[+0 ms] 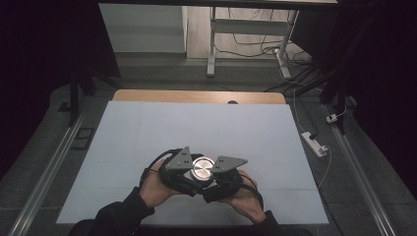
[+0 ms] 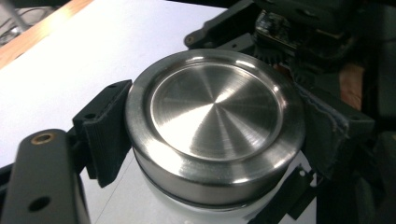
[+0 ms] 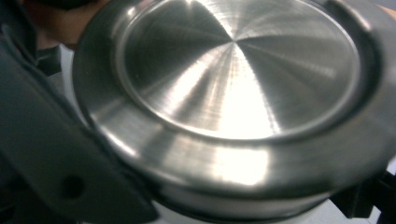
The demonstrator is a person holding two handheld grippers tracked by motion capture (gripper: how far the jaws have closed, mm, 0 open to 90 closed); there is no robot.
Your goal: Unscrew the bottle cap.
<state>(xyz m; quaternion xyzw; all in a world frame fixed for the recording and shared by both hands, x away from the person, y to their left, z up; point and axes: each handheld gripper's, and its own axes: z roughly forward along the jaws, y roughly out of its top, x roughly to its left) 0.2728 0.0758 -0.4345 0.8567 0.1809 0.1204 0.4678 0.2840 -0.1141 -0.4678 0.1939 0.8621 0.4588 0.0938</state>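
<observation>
A white jar with a brushed steel lid (image 1: 202,168) stands on the white table sheet (image 1: 196,123) near its front edge, between both hands. My left gripper (image 1: 193,173) comes in from the left. In the left gripper view its ribbed pads (image 2: 108,133) press on opposite sides of the lid (image 2: 215,112), with the white jar body (image 2: 187,210) just below. My right gripper (image 1: 212,174) comes in from the right and is shut on the jar. In the right gripper view the lid (image 3: 238,70) sits very close between the jaws, one jaw against its lower left side.
A wooden table edge (image 1: 196,96) shows beyond the white sheet. A white power strip (image 1: 314,143) and cables lie on the floor at the right. Desk legs (image 1: 211,44) stand behind the table. Metal rails run along both sides of the floor.
</observation>
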